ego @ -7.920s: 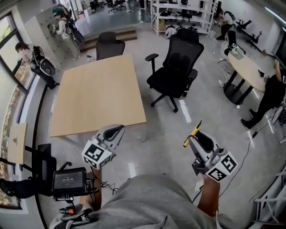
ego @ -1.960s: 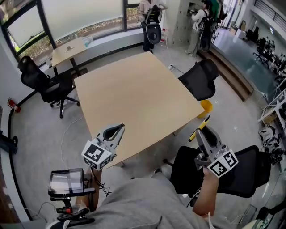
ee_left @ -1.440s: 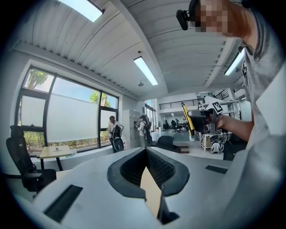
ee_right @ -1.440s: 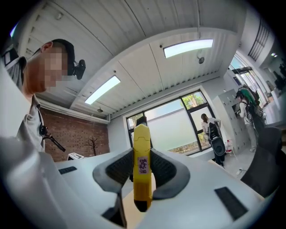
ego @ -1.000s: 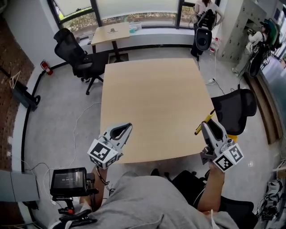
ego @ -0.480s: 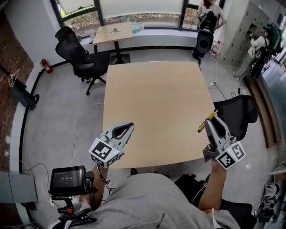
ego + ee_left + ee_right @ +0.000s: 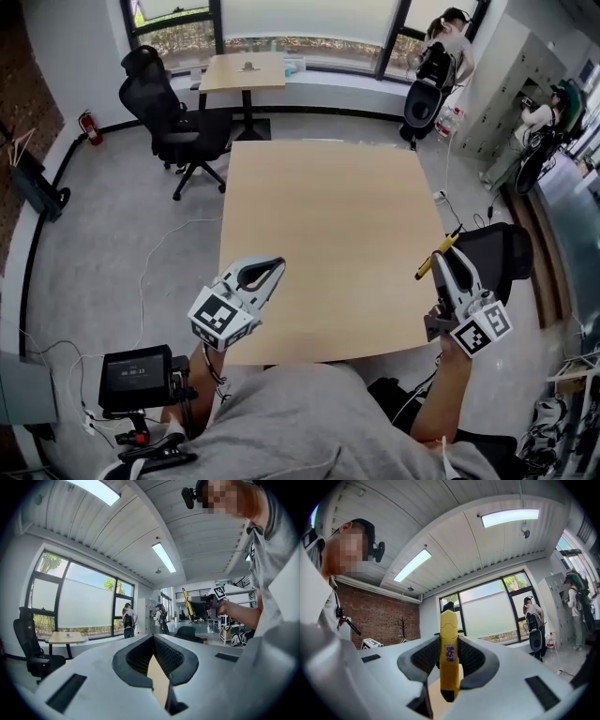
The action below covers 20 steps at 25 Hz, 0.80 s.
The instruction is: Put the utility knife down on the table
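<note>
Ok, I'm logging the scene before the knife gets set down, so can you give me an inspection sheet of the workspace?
Surface: wooden table, top bare.
Job's things: yellow utility knife held off the table, near its right edge.
Clutter: nothing seen.
Grippers: left claw shut, empty; right claw shut on the utility knife.
Cables: loose cable on the floor left of the table.
Surroundings: black office chair, small table by the window, people standing at far right.

bright daylight from the windows (image 7: 281, 23) and ceiling strips; sharp views, fisheye bending at edges.
</note>
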### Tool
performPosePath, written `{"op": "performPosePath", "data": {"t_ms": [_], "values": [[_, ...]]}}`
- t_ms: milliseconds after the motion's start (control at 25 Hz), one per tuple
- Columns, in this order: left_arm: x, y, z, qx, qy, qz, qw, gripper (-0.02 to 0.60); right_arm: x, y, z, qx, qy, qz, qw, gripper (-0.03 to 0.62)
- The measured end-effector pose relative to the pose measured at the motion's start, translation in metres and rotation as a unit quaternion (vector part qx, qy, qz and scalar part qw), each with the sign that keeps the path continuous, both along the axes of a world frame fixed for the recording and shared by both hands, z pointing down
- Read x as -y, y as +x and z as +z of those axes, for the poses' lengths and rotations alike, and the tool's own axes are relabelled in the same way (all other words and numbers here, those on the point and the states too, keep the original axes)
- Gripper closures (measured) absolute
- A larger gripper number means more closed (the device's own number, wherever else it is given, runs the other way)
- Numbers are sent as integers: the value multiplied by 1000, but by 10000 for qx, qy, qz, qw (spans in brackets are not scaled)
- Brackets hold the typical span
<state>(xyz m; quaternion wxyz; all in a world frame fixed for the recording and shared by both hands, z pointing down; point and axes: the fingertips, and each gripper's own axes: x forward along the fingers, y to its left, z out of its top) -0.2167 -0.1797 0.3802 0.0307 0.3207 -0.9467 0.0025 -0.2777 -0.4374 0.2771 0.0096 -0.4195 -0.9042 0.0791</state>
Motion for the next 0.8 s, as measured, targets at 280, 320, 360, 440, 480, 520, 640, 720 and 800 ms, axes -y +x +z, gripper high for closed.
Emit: {"op": "performPosePath", "data": {"t_ms": [280,320,360,440,480,520,640,720,800], "values": [[-29,-40,11,-88,86,-357,9993,577,-22,-62,5,-40,26,-142,9999,477],[-30,-51,16,-92,99,-396,9991,577,-25,-78,9,-36,30,-192,9998,477],[-30,-62,19,-98,91,-428,9990,578,-27,-94,12,-33,33,-243,9997,477],[-31,-81,23,-100,45,-504,9987,577,-30,-122,15,-41,27,-321,9995,477],[-33,-89,23,-98,40,-558,9984,577,-30,-133,16,-46,24,-346,9994,477],[-35,-96,24,-99,55,-617,9980,578,-31,-142,17,-51,28,-368,9993,477],[-39,-102,27,-170,108,-743,9970,577,-34,-160,18,-79,88,-439,9990,477],[-39,-101,29,-259,102,-752,9968,578,-38,-167,16,-92,128,-471,9988,477],[-40,-99,32,-346,108,-767,9964,577,-41,-172,14,-108,151,-495,9986,477]]}}
